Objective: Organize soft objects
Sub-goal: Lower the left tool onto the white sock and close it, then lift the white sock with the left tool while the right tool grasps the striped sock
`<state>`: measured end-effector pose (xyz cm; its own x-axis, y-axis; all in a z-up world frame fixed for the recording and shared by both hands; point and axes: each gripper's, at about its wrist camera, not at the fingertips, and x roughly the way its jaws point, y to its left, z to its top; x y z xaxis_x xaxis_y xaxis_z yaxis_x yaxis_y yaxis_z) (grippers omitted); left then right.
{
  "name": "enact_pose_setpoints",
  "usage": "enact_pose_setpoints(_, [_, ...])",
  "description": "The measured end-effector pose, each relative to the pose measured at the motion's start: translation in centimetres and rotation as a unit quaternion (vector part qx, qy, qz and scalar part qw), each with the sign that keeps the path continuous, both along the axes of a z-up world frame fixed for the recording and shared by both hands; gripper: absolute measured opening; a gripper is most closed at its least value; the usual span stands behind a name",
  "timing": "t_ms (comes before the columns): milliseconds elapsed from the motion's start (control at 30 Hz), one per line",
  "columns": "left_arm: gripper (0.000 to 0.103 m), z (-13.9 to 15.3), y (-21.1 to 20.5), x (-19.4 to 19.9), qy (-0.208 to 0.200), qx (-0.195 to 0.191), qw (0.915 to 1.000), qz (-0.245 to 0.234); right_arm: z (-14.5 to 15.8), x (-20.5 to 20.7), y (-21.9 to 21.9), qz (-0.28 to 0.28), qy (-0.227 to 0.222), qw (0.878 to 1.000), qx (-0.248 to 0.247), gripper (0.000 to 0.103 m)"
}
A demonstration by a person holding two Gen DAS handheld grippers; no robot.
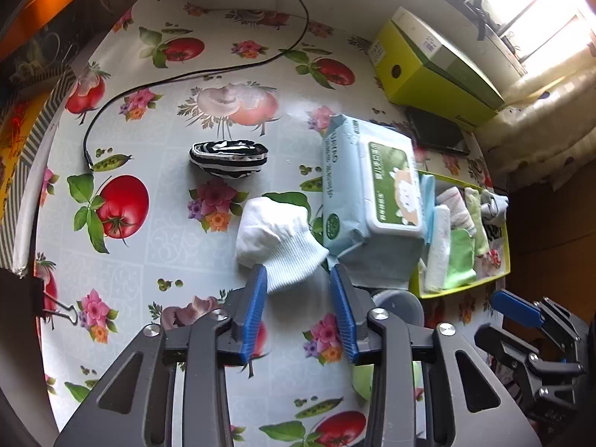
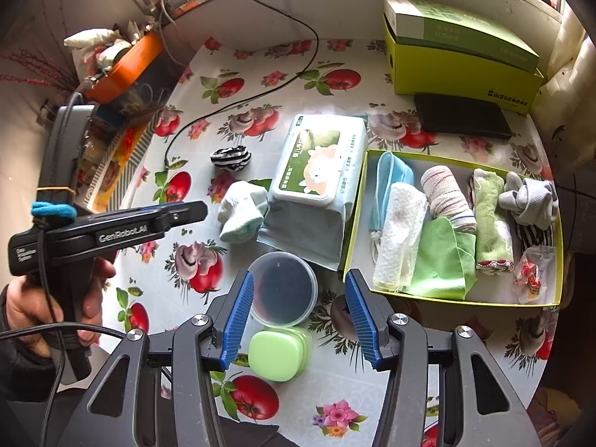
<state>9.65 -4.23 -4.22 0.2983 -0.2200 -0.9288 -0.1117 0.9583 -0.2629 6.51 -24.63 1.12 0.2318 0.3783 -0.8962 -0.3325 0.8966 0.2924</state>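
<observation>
Left tool (image 1: 298, 279) is down over the white ribbed knitted sock (image 1: 277, 242), blue pads spread apart either side of its cuff, nothing pinched yet. It's lined up that way, I'd say, so the soft cuff can be squeezed flat between the pads. The sock lies on the tomato-print oilcloth surface (image 1: 149, 223), touching the pale blue pack of wet wipes (image 1: 368, 190). Beyond it sits a black-and-white striped rolled cloth (image 1: 228, 158), loose and well apart from the rest.

Right tool (image 2: 298, 294) hangs with its pads apart too, empty, over the round clear plastic tub (image 2: 283, 287) and the green rounded case (image 2: 277, 350), waiting its turn by the look of it. Just beside it is the yellow-green cardboard tray (image 2: 357, 223), already packed with rolled towels and socks in rows: that's surely where these 2 stragglers belong.
</observation>
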Motion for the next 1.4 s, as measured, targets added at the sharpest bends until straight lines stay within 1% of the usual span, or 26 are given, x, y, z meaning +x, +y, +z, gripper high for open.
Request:
enact_pose_setpoints(300, [0.038, -3.1, 0.2, 2.3, 0.015, 0.01, 0.9998, 0.005, -0.6, 1.0, 0.9, 0.01, 0.009, 1.0, -0.007, 0.051])
enact_pose_setpoints(367, [0.042, -3.6, 0.1, 2.8, 0.014, 0.011, 0.9998, 0.006, -0.7, 1.2, 1.0, 0.011, 0.012, 1.0, -0.009, 0.051])
enact_pose_setpoints(500, [0.042, -4.8, 0.1, 4.0, 0.019, 0.011, 0.9997, 0.009, -0.9, 1.6, 1.5, 0.016, 0.015, 1.0, -0.014, 0.051])
enact_pose_setpoints(733, [0.043, -7.4, -0.4, 5.0, 0.038, 0.026, 0.999, 0.0, -1.1, 2.3, 2.3, 0.025, 0.018, 0.999, -0.019, 0.051])
enact_pose_setpoints(800, [0.043, -7.7, -0.6, 5.1, 0.035, 0.029, 0.9989, -0.007, -1.1, 2.5, 2.4, 0.027, 0.018, 0.999, -0.019, 0.051])
enact_pose_setpoints(900, [0.043, -7.7, -1.1, 4.9, 0.025, 0.049, 0.9981, -0.028, -1.2, 2.7, 2.6, 0.028, 0.019, 0.999, -0.02, 0.051])
enact_pose_setpoints(933, [0.042, -7.7, -1.3, 4.8, 0.022, 0.055, 0.9977, -0.032, -1.2, 2.8, 2.6, 0.028, 0.018, 0.999, -0.02, 0.051])
enact_pose_setpoints(1000, [0.035, -7.6, -1.4, 4.7, 0.021, 0.066, 0.997, -0.035, -1.1, 2.9, 2.8, 0.03, 0.016, 0.999, -0.019, 0.051])
enact_pose_setpoints(1033, [0.029, -7.7, -1.4, 4.7, 0.021, 0.066, 0.997, -0.033, -1.1, 2.9, 2.8, 0.031, 0.016, 0.999, -0.018, 0.051])
enact_pose_setpoints(1067, [0.026, -7.7, -1.1, 4.6, 0.022, 0.062, 0.9974, -0.029, -1.0, 2.9, 2.9, 0.032, 0.015, 0.999, -0.018, 0.051])
enact_pose_setpoints(1167, [0.023, -7.7, -0.7, 4.2, 0.025, 0.056, 0.9978, -0.024, -1.0, 3.0, 3.1, 0.035, 0.012, 0.999, -0.019, 0.051])
enact_pose_setpoints(1400, [0.021, -6.5, 1.7, 2.1, 0.019, 0.043, 0.9989, -0.001, -0.7, 3.3, 3.7, 0.045, 0.004, 0.999, -0.019, 0.051])
